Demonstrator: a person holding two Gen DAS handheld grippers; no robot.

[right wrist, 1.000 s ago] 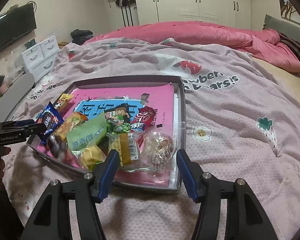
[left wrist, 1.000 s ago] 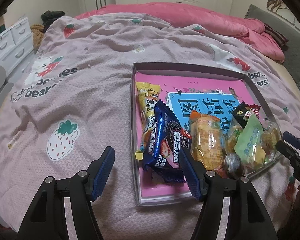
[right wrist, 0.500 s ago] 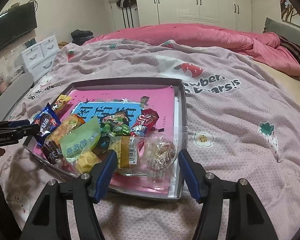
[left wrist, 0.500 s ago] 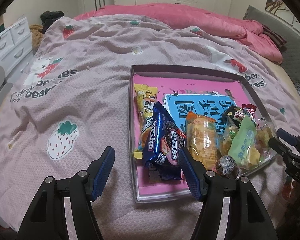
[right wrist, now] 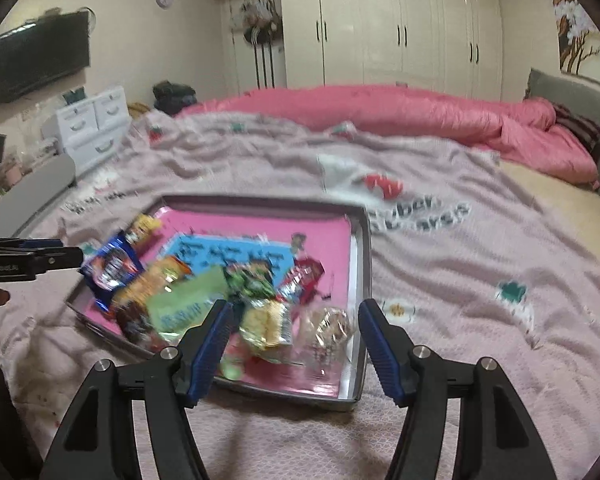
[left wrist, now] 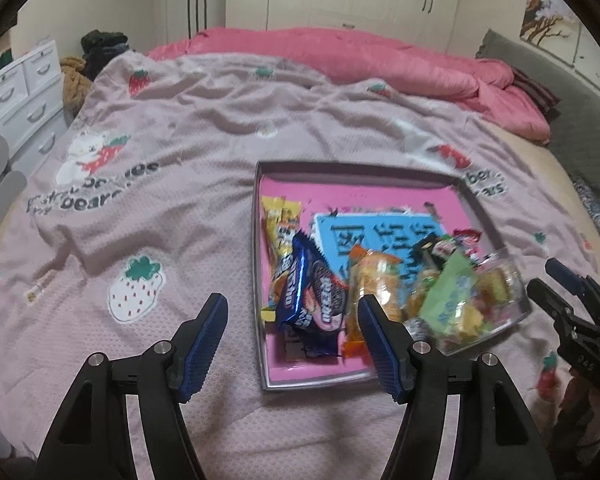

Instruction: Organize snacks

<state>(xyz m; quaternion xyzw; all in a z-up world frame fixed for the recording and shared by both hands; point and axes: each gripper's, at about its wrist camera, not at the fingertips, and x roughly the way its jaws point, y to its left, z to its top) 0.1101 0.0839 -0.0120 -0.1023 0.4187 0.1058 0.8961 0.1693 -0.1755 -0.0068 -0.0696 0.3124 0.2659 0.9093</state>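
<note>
both claws (left wrist: 292, 336) (right wrist: 294, 340) spread, empty, angled down over snack tray (left wrist: 364, 170)

My left wrist camera looks down over my left claw (left wrist: 292, 344) at the bed (left wrist: 172, 184), tray (left wrist: 260, 280) right of centre; my right wrist camera faces flatter, tray (right wrist: 362, 280) centre-left. Both share the tray, close in the lower frame

Both views pull up and back: tray (left wrist: 260, 280) sits farther from the left gripper (left wrist: 292, 344) and right gripper (right wrist: 294, 344). Right gripper jaws have just been opening, nothing between them. Snacks (right wrist: 204, 304) unmoved.
</note>
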